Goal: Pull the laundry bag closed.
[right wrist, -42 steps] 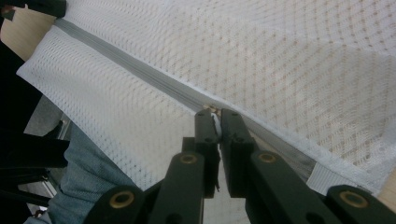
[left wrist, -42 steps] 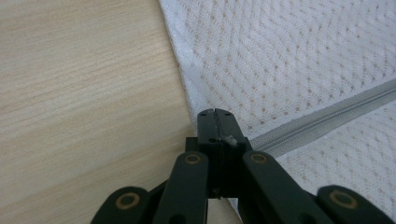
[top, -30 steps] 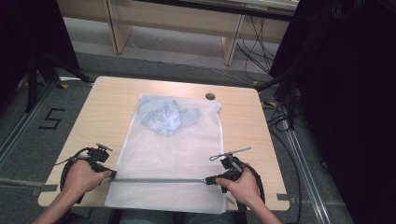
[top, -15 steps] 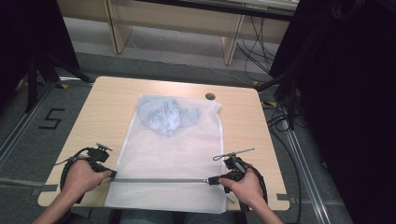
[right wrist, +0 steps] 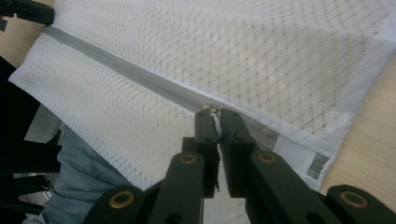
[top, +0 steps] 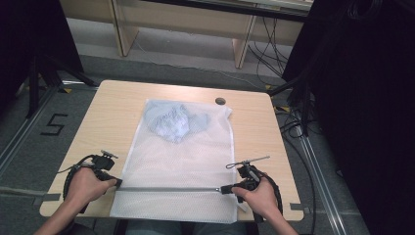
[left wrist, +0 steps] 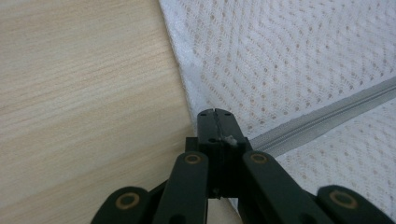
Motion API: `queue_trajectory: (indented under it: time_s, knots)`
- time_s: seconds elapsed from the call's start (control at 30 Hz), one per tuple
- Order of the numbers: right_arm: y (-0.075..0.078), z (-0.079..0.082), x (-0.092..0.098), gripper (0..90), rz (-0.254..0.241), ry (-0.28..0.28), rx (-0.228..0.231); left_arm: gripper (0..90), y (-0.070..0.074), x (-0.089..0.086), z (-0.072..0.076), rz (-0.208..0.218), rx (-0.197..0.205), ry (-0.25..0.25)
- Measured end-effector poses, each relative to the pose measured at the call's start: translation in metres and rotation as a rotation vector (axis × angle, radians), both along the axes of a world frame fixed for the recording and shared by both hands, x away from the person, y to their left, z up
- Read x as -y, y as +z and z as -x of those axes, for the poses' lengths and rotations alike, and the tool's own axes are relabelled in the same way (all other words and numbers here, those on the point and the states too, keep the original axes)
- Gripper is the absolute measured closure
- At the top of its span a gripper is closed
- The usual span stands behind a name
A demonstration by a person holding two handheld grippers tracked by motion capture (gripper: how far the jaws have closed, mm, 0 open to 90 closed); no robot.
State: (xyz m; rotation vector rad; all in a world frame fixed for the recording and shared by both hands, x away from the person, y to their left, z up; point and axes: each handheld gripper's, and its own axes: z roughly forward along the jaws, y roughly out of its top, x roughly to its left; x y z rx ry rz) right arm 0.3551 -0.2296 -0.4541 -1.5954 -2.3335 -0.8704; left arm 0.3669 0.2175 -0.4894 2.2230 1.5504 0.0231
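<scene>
We start with the counter (top: 112, 105), pale wood, which carries everything here. On it lies the mesh laundry bag (top: 181, 161), flat, its near end hanging over the counter's edge toward us. A grey zipper (top: 169, 189) runs across the bag from one pair of fingers to the other.

Our left gripper (top: 113, 181) sits at the bag's left edge. In the left gripper view its fingers (left wrist: 208, 128) are pressed together, pinching the bag's edge (left wrist: 187, 100) right where the zipper tape (left wrist: 327, 116) ends. We judge this hold is an anchor: it keeps the tape taut so the slider can travel without bunching the mesh.

Our right gripper (top: 224, 189) is at the other end of the zipper. In the right gripper view its fingers (right wrist: 205, 123) are closed on the small zipper pull (right wrist: 212, 110), just short of the bag's white corner tab (right wrist: 299, 161). That grip looks meant for drawing the slider along the tape.

Well beyond both pairs of fingers, inside the far end of the bag, lies a crumpled pale blue garment (top: 171, 120). Far beyond the right fingers a small dark round disc (top: 220, 101) sits by the bag's far corner. Nothing lies on the zipper between the fingers; the slack overhanging mesh is the only likely snag.
</scene>
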Motion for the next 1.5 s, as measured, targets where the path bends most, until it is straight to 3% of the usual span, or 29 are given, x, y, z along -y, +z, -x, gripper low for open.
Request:
queue_trajectory:
  time_s: [0.17, 0.27, 0.33, 0.53, 1.13, 1.2, 1.23, 1.5]
  knots:
    - [0.000, 0.000, 0.002, 86.8, -0.006, 0.003, -0.010, 90.0, 0.000, 0.000, 0.000, 0.000, 0.000, 0.000]
    - [-0.001, 0.000, 0.004, 86.9, 0.005, 0.002, 0.016, 90.0, 0.000, 0.000, 0.000, 0.001, 0.000, 0.000]
    - [0.000, 0.001, 0.004, 86.8, -0.003, -0.011, -0.008, 90.0, 0.000, 0.000, 0.000, 0.000, 0.000, 0.000]
    - [-0.002, 0.000, 0.008, 86.8, 0.009, 0.008, 0.024, 90.0, 0.000, 0.000, 0.000, 0.001, 0.001, 0.000]
    - [-0.003, 0.001, 0.015, 86.8, 0.013, -0.018, 0.009, 90.0, 0.000, 0.000, 0.000, -0.002, -0.001, -0.006]
    - [-0.003, 0.001, 0.015, 86.8, 0.006, -0.023, -0.005, 90.0, 0.000, 0.001, 0.000, 0.005, 0.003, 0.012]
    - [-0.003, 0.001, 0.016, 86.9, 0.010, -0.014, 0.010, 90.0, 0.000, 0.001, 0.000, 0.005, 0.003, 0.011]
    - [-0.004, 0.001, 0.019, 86.9, 0.008, -0.024, 0.003, 90.0, 0.000, 0.001, 0.000, 0.002, 0.002, 0.004]
